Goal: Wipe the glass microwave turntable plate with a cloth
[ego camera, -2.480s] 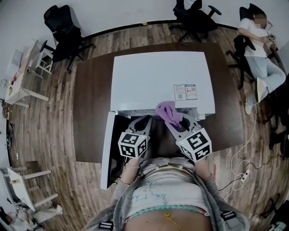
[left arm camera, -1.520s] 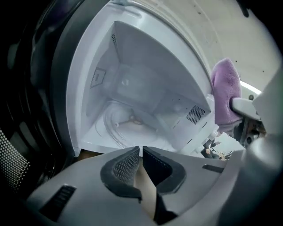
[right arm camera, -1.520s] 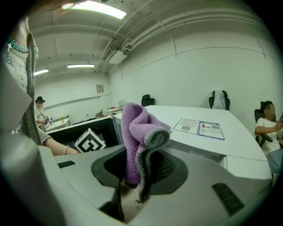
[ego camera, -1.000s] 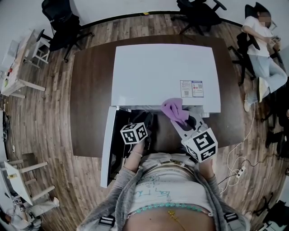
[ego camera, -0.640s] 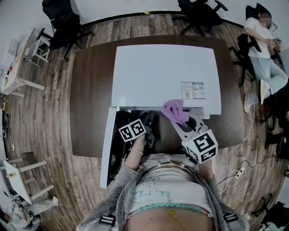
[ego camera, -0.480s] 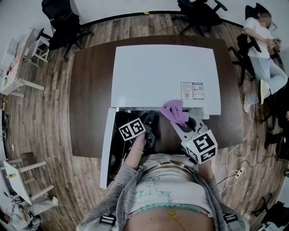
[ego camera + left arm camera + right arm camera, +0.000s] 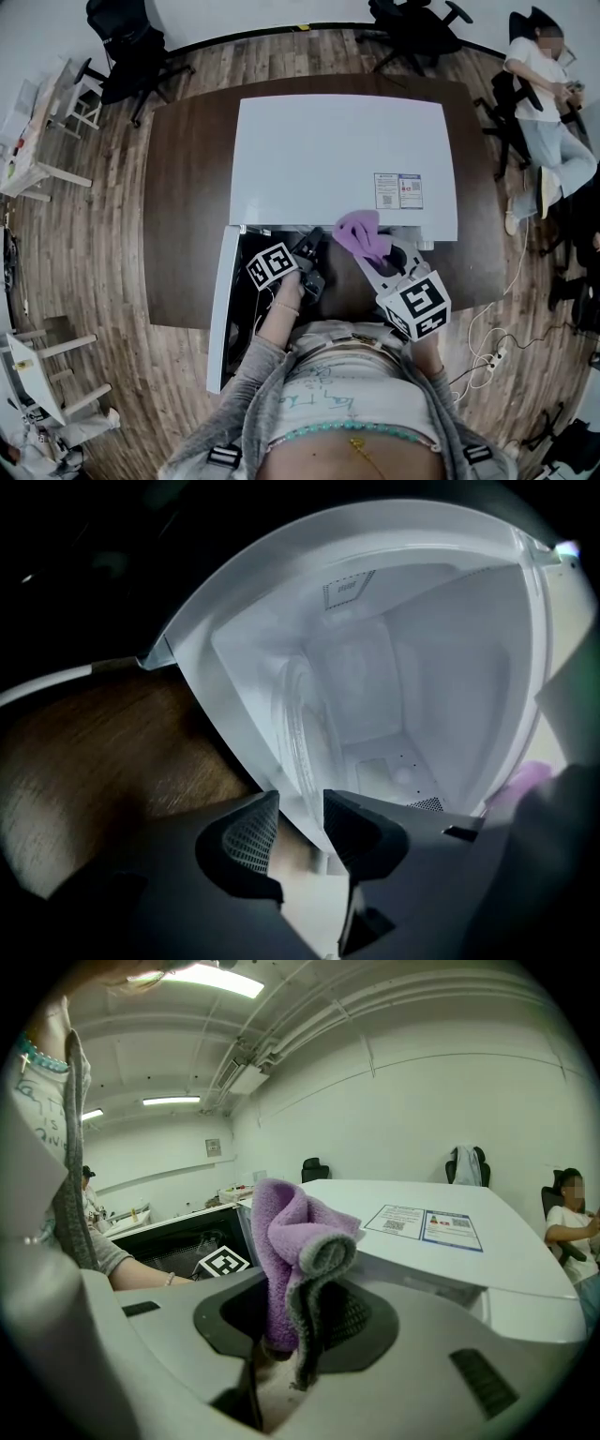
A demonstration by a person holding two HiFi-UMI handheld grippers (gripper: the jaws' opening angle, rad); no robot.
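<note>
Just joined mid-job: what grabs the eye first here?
The purple cloth bunched in the shut right gripper, held before the white microwave. The left gripper, its jaws just opening with nothing between them, faces the lit cavity where the glass turntable plate sits.

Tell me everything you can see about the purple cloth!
The purple cloth looks soft and fluffy, like a little towel, with a grey edge. It is folded and bunched up, and it sticks up out of the right tongs, which pinch its lower part. One grey-edged flap hangs down. Nothing else seems to touch it. In the head view it is held near the top front edge of the white microwave, outside it, not inside.
</note>
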